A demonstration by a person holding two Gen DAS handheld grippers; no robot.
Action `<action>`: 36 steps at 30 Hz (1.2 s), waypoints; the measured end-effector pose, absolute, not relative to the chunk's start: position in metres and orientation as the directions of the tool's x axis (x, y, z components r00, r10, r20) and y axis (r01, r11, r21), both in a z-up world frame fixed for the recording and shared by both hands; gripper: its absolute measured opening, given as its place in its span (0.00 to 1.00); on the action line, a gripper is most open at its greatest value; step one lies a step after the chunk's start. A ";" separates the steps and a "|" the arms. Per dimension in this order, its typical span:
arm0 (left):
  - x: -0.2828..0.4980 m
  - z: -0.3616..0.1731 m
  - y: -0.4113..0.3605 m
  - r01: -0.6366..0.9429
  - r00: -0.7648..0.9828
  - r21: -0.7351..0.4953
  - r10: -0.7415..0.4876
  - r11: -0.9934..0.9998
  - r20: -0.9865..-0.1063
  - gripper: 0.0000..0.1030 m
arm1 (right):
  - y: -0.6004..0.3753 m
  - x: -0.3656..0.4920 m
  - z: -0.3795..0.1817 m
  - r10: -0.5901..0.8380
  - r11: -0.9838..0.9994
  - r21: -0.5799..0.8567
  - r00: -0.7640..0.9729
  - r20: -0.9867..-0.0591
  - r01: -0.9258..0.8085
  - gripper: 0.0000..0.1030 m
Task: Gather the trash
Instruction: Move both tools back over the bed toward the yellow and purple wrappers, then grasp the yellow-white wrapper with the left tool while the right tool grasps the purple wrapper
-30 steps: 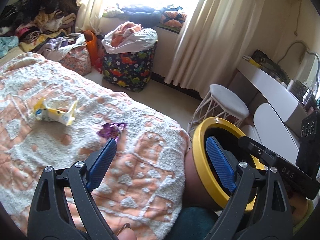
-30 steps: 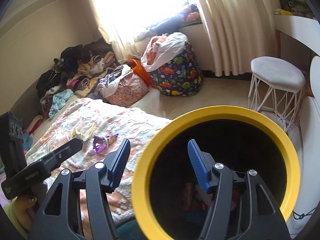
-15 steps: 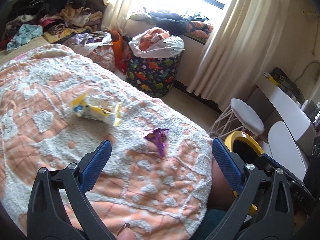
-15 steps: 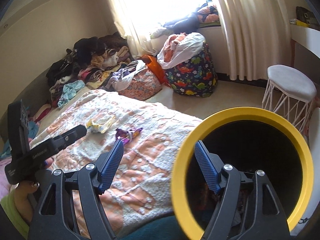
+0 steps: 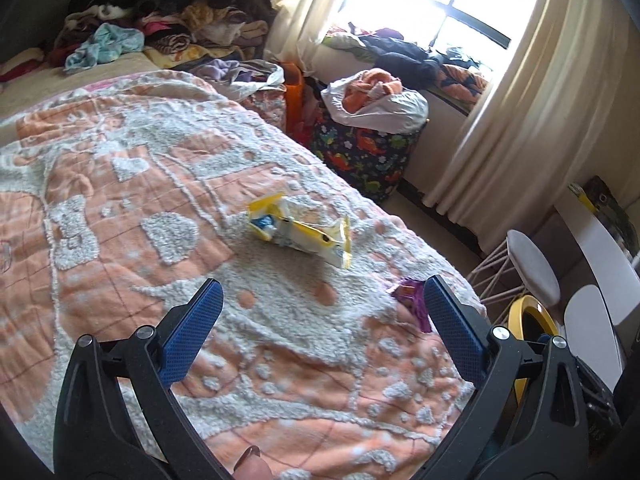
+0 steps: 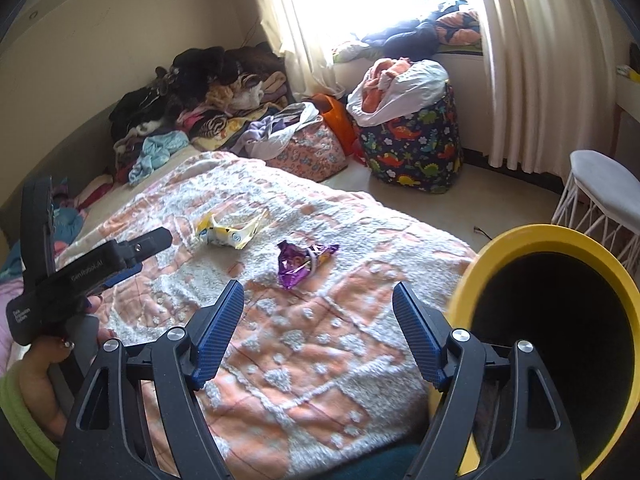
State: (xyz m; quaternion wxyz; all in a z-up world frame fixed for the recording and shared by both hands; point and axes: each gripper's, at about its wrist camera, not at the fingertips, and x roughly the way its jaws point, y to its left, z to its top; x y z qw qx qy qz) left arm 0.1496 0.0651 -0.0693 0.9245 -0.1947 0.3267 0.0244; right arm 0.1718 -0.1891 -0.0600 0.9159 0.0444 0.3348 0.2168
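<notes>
A crumpled yellow and white wrapper (image 5: 301, 234) lies on the orange and white bedspread (image 5: 120, 208); it also shows in the right wrist view (image 6: 228, 233). A purple wrapper (image 6: 302, 262) lies to its right, partly hidden behind my left gripper's right finger (image 5: 452, 328) in the left wrist view (image 5: 412, 300). My left gripper (image 5: 322, 318) is open and empty, above the bed just short of the yellow wrapper. My right gripper (image 6: 318, 320) is open and empty, short of the purple wrapper. A yellow-rimmed black bin (image 6: 536, 240) stands at the bed's right edge.
A dinosaur-print hamper (image 6: 412, 148) full of laundry and a floral bag (image 6: 308, 152) stand on the floor beyond the bed. A clothes pile (image 5: 168, 12) fills the far corner. A white wire stool (image 6: 600, 196) and a white desk (image 5: 600, 240) stand to the right.
Both grippers have swung left from the bin toward the bed and opened wider. The left one has closed in on the yellow wrapper; the bin has slid to the right edge of both views.
</notes>
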 end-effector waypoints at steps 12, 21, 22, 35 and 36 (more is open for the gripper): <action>0.192 -0.097 0.089 -0.226 0.751 -0.456 -0.144 0.861 -0.644 0.90 | -0.145 0.217 -0.083 0.401 0.910 0.199 0.644 -0.652 -0.365 0.72; 0.236 -0.119 0.106 -0.287 0.719 -0.500 -0.161 0.817 -0.676 0.90 | -0.123 0.250 -0.103 0.381 0.915 0.189 0.608 -0.697 -0.356 0.72; 0.240 -0.122 0.108 -0.296 0.717 -0.506 -0.162 0.810 -0.679 0.90 | -0.122 0.252 -0.105 0.376 0.917 0.187 0.606 -0.701 -0.352 0.72; 0.252 -0.129 0.112 -0.343 0.722 -0.461 -0.085 0.818 -0.687 0.41 | -0.121 0.273 -0.124 0.395 0.906 0.212 0.546 -0.739 -0.367 0.35; 0.250 -0.129 0.112 -0.343 0.723 -0.465 -0.087 0.816 -0.686 0.31 | -0.122 0.270 -0.124 0.402 0.902 0.218 0.545 -0.735 -0.372 0.32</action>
